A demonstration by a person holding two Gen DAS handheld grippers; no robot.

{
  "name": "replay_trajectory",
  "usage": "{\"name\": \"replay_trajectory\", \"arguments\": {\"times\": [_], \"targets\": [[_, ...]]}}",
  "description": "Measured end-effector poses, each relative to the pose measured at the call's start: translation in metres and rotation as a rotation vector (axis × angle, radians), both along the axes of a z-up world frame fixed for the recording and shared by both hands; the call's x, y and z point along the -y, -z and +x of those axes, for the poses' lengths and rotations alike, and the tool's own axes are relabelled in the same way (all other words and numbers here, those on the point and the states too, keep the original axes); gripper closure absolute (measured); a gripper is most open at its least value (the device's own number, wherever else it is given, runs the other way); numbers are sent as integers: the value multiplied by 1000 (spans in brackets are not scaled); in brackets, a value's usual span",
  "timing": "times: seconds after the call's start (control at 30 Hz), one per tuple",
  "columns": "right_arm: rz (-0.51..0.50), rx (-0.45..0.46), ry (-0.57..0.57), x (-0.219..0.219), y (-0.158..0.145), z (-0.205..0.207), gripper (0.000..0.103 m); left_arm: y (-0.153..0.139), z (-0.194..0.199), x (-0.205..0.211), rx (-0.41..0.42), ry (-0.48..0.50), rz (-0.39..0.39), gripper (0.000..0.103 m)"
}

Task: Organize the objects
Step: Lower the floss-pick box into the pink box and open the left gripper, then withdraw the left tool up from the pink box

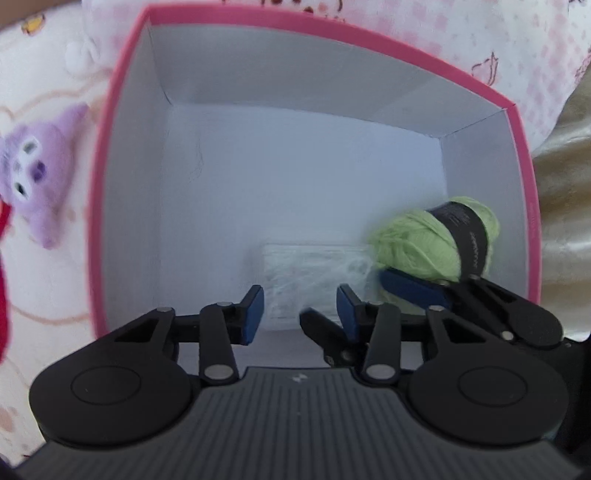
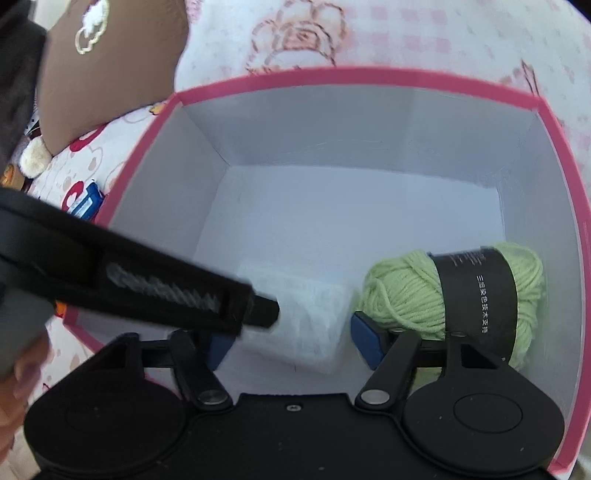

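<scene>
Both tools were pointed steeply down into a pink-rimmed box (image 1: 122,122) with white inner walls, which sat on a pink-and-white cartoon-print bedcover (image 2: 424,33).

The left tool (image 1: 300,309) stood with its blue pads apart and nothing pinched; a white, translucent packet (image 1: 306,273) lay on the box floor just beyond the gap. Contact between pads and packet could not be confirmed.

The right tool (image 2: 293,341) was likewise spread, straddling the same packet (image 2: 310,317) without visibly pressing on it. Its left pad was partly hidden behind the other tool's black body.

A ball of light green yarn (image 2: 406,291) with a black paper band lay on the box floor against the right-hand wall, just beside the packet and touching the right tool's outer finger.

A purple plush figure (image 1: 40,177) lay outside the box, on the left.
</scene>
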State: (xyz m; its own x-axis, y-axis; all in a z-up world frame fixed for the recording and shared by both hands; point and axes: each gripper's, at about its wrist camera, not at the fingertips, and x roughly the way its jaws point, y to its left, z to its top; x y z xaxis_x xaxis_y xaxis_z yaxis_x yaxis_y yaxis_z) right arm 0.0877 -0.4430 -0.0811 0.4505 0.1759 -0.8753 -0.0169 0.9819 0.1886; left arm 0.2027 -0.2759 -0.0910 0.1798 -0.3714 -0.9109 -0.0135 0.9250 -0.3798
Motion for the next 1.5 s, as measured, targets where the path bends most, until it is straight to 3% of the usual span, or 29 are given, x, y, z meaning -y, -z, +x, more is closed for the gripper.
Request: {"name": "replay_trajectory", "arguments": {"times": [0.1, 0.17, 0.23, 0.5, 0.67, 0.87, 0.97, 1.13, 1.37, 1.5], "targets": [[-112, 15, -34, -14, 3, -1, 50, -3, 1, 0, 19, 1, -12, 67], [-117, 10, -28, -14, 3, 0, 57, -3, 1, 0, 17, 6, -55, 67], [-109, 4, -11, -11, 2, -1, 57, -5, 1, 0, 21, 4, -79, 67], [-66, 102, 14, -14, -26, -40, 55, -34, -7, -18, 112, 72, -56, 67], [-112, 173, -36, -41, -44, -57, 54, -56, -16, -24, 121, 116, -109, 67], [-152, 219, -25, -64, -61, -60, 51, -87, -38, -32, 195, 177, -78, 61], [-182, 217, -24, -72, -67, -61, 41, -98, -46, -39, 203, 194, -70, 54], [-193, 211, -9, -79, -88, -73, 40, -119, -62, -50, 228, 244, -44, 51], [-251, 159, 4, -97, -111, -79, 38, -142, -88, -72, 226, 322, -117, 44], [-261, 150, -6, -106, -121, -84, 37, -157, -103, -78, 260, 346, -109, 41]]}}
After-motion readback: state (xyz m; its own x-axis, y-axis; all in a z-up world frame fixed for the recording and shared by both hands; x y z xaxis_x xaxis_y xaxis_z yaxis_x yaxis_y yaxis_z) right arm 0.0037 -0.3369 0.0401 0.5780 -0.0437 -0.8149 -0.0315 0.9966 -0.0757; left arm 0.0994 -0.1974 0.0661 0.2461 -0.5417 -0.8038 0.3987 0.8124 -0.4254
